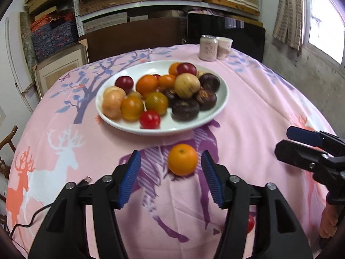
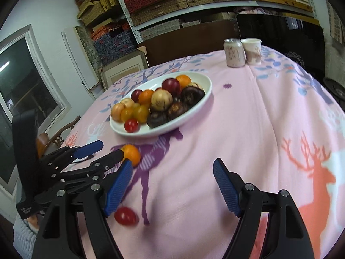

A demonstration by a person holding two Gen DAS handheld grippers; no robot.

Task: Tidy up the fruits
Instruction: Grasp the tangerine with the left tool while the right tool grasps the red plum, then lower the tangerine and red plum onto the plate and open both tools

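Lying on the tabletop (image 1: 248,116) just in front of the plate (image 1: 222,99), the orange (image 1: 182,159) is bracketed by the left gripper (image 1: 171,178), spread apart, probably for pickup. The right gripper (image 2: 172,191) is held apart beside it, empty.

A storeroom-like room in a home doubles as a dining spot. A round table under a pink tablecloth (image 1: 248,108) printed with deer and trees carries a white plate (image 1: 222,99) of mixed fruit, a drink can (image 2: 234,52) and a paper cup (image 2: 253,50). Behind it, metal shelving (image 2: 194,8) is stacked with woven and fabric-covered boxes, with cardboard cartons (image 1: 62,71) on the floor. A carved wooden chair (image 2: 62,133) stands at the table's edge, a curtained window (image 1: 323,21) lights a bare concrete wall.
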